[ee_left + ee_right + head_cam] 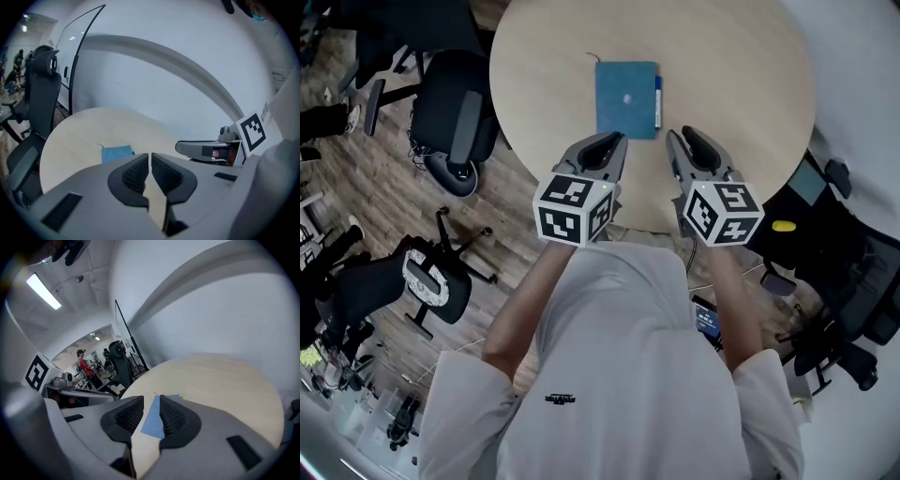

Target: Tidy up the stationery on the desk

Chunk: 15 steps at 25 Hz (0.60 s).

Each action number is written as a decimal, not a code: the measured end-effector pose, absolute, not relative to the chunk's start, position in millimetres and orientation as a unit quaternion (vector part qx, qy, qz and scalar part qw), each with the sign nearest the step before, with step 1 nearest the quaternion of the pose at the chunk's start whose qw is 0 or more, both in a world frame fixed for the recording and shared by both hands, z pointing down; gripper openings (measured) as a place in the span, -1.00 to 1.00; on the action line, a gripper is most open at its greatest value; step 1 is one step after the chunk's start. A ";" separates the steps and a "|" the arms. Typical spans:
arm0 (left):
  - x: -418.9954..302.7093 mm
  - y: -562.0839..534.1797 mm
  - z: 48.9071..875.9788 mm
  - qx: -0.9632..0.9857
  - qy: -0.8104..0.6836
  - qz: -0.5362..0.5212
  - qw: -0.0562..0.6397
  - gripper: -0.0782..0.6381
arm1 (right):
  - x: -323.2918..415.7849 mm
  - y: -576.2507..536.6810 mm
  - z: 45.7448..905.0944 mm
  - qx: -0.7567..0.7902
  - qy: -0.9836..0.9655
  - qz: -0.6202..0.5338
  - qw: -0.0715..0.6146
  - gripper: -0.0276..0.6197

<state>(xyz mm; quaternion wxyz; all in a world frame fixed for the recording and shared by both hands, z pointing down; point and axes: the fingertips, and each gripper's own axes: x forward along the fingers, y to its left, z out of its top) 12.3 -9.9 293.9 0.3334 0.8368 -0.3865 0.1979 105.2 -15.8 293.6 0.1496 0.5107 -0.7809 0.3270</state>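
Observation:
A blue notebook (626, 98) lies flat on the round pale wooden table (722, 56), with a blue pen (658, 101) along its right edge. Both grippers hover over the table's near edge, just short of the notebook. My left gripper (614, 141) points at its near left corner, jaws shut and empty. My right gripper (680, 136) sits off its near right corner, its jaws a narrow slit apart, empty. In the left gripper view the notebook (117, 153) shows beyond the jaws. In the right gripper view the notebook (154, 420) shows through the slit.
Black office chairs stand around the table: one at the far left (459, 112), one lower left (431, 281), more on the right (853, 272). A small yellow object (783, 226) lies by the right chairs. People are in the room behind (84, 364).

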 end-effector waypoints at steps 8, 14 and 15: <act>31.3 17.3 233.5 0.869 -0.342 0.199 0.298 -0.68 | 97.2 22.6 236.9 0.490 -0.810 0.290 0.141 -0.52; 33.6 25.4 218.9 0.876 -0.335 0.182 0.296 -0.68 | 97.0 36.5 218.0 0.499 -0.809 0.286 0.119 -0.52; 33.8 26.7 216.5 0.876 -0.340 0.174 0.295 -0.68 | 96.5 40.8 217.2 0.499 -0.809 0.286 0.118 -0.52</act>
